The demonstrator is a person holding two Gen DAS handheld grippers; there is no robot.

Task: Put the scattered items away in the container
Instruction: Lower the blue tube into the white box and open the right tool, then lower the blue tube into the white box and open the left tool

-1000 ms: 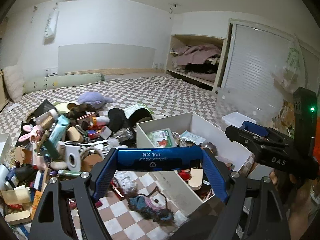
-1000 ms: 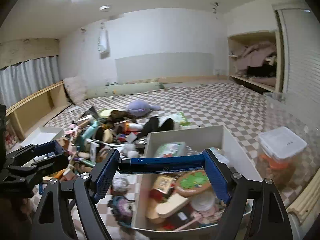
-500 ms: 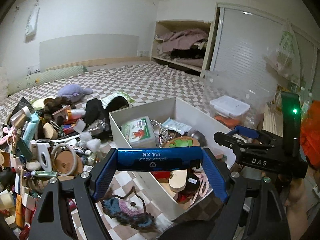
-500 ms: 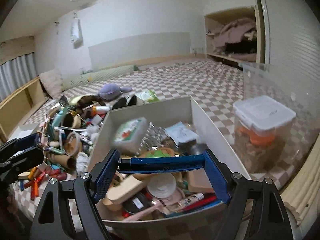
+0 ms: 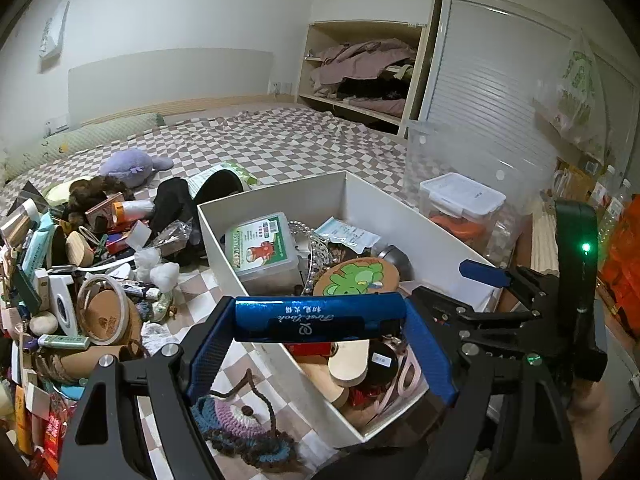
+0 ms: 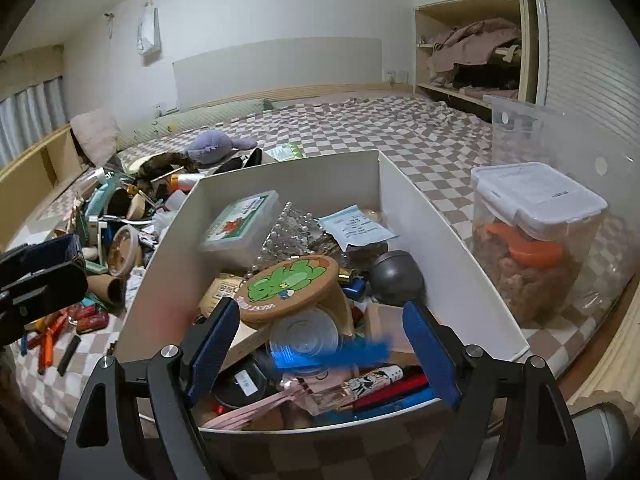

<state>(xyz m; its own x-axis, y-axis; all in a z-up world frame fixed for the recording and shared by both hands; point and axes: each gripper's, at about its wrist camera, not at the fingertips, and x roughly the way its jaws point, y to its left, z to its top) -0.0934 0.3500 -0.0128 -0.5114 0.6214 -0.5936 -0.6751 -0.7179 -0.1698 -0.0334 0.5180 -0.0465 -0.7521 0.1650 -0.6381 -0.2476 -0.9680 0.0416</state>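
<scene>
A white box [image 5: 404,216] [image 6: 452,236] stands on the checkered bed, filled with small items. My left gripper [image 5: 320,320] is shut on a blue case [image 5: 318,318], held crosswise above the box's near left corner. My right gripper [image 6: 320,344] is open above the box's near end; a blurred blue item [image 6: 332,354] is falling between its fingers into the box. The right gripper [image 5: 500,280] also shows at the right in the left wrist view. A heap of scattered items [image 5: 80,272] [image 6: 116,224] lies left of the box.
A crocheted piece [image 5: 244,428] lies beside the box's near left corner. A clear lidded tub [image 6: 536,236] [image 5: 460,204] stands right of the box inside a clear bin. A purple plush [image 5: 136,164] lies farther back. Shelves with clothes [image 5: 360,76] are at the back right.
My right gripper has let go of its blue item, which now drops into the box. Both grippers have moved right, over the box's near end. The left still grips its blue case.
</scene>
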